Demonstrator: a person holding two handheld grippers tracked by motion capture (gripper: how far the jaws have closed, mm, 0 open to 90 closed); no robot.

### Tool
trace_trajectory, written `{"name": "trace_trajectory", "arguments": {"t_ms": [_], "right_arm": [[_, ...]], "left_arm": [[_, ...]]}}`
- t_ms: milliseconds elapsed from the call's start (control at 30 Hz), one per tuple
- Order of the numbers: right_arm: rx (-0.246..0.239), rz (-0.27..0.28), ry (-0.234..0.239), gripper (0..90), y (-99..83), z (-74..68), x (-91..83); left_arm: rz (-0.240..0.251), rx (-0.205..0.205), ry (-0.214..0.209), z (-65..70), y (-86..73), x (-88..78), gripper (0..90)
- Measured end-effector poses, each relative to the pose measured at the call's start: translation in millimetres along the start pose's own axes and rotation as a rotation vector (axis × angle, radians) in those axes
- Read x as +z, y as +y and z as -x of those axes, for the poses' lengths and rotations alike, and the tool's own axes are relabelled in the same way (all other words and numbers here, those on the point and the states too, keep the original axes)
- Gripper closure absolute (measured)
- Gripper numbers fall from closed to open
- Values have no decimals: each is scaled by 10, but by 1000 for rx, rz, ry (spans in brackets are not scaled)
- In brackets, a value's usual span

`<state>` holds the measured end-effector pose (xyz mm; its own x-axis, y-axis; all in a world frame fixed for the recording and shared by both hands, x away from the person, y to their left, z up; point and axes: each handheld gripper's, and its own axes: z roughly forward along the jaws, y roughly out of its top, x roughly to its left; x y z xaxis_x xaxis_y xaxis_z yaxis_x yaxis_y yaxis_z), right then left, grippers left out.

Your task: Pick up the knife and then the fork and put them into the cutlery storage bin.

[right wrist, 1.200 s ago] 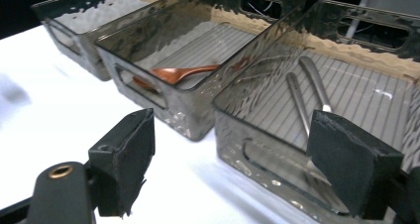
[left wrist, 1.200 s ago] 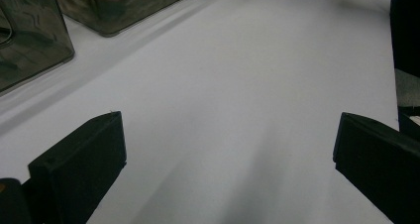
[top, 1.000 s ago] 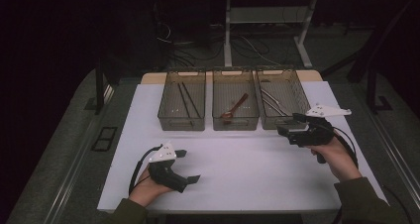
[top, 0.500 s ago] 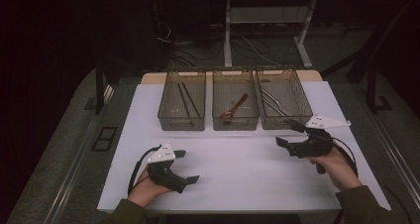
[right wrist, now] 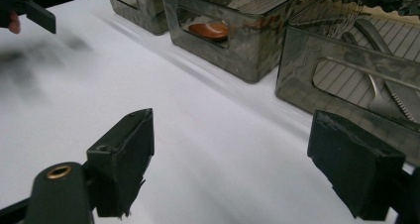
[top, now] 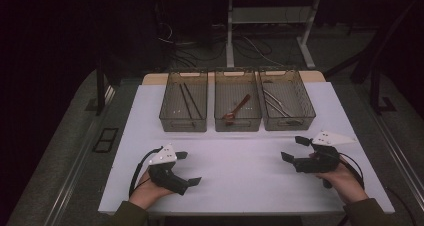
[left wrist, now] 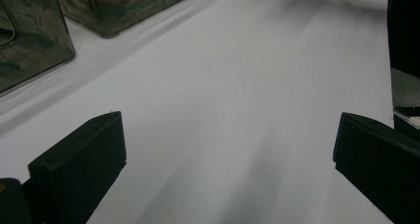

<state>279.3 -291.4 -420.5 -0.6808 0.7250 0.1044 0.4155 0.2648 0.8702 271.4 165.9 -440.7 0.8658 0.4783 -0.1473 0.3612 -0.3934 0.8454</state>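
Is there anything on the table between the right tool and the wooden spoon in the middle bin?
Only the bin's own front wall. The white table between the open right tool and that bin is bare; the wooden spoon lies inside, reachable from above.

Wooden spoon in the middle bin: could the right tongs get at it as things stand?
Probably yes. The right tongs are open and hold nothing, the bin has no lid, and the spoon lies alone inside. Only bare table lies between.
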Motion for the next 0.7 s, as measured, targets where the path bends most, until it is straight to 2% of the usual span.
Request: {"name": "trace_trajectory", "arguments": {"t_ms": [200,333,467,700], "right_arm": [[24,1,3,175,-144,-48,-18],[9,-32,-3,175,-235,-70,-39],[22,-41,-5,175,-319,-66,-82],[36,-32,-1,175,-332,-70,-98]], "left_arm": [[3,0,-1,3,1,1,0],[3,3,2,1,0,-2,0],[0,-2,1,7,-2,0,0],[0,-4,4,9,-8,5,0]]}}
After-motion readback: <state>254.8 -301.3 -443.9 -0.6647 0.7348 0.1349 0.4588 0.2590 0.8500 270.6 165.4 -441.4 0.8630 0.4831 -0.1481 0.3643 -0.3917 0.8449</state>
